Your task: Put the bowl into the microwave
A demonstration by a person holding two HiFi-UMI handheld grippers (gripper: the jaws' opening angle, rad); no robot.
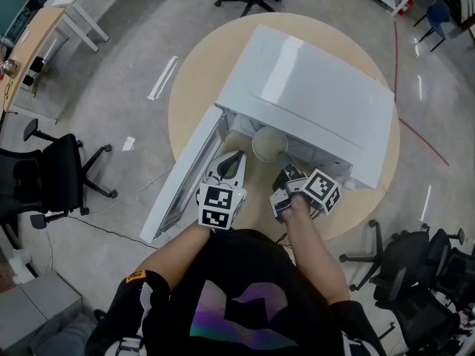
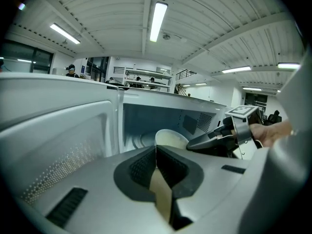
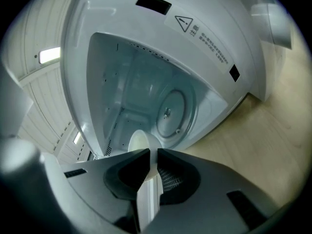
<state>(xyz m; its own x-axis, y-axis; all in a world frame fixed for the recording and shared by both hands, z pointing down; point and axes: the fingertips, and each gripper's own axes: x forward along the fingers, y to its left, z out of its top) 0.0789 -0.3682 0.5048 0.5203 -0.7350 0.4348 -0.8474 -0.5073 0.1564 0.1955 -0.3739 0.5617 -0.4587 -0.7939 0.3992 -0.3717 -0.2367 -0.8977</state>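
Bowl (image 1: 268,144) cream, round; rim pinched by right hand-held gripper (image 3: 151,161).

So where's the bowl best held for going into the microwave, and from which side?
Probably by the thin rim on the person's side, one jaw inside, one outside, as the right gripper has the bowl. The wall is slim enough for the jaws, and that side leaves the far edge free to enter the open microwave first.

Round wooden table (image 1: 193,87), open white microwave (image 1: 312,95) standing on it
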